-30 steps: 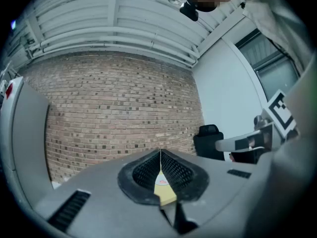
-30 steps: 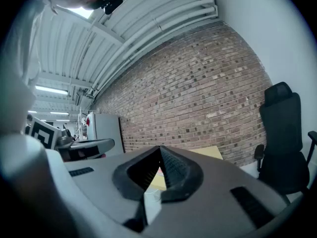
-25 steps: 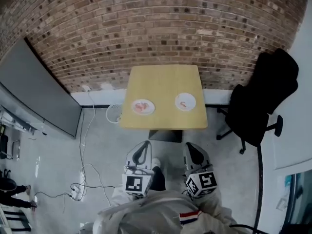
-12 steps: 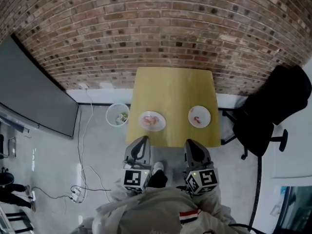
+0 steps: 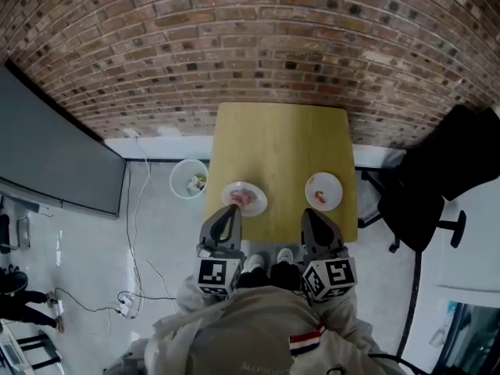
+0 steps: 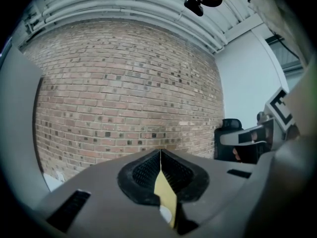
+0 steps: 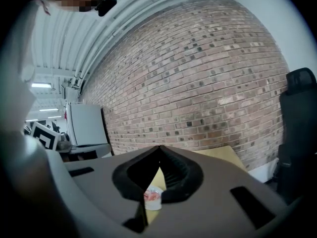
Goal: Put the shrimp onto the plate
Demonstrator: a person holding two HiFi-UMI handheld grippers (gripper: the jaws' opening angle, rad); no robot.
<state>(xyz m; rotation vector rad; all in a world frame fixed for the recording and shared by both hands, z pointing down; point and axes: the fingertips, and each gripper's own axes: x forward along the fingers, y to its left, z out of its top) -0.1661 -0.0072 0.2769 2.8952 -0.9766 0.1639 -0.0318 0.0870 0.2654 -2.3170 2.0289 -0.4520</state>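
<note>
Facing plate [image 5: 323, 191], right gripper [image 5: 314, 217] jaws together.

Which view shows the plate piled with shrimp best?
Head view: the whole plate shows on the table, near its left front corner. Left gripper view: only a white sliver past the jaws. Right gripper view: a small shrimp plate, which one unclear.

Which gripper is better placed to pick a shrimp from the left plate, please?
Left, probably: the left gripper sits at the left plate, shrimp just ahead; the right gripper faces the other plate. Both shut.
</note>
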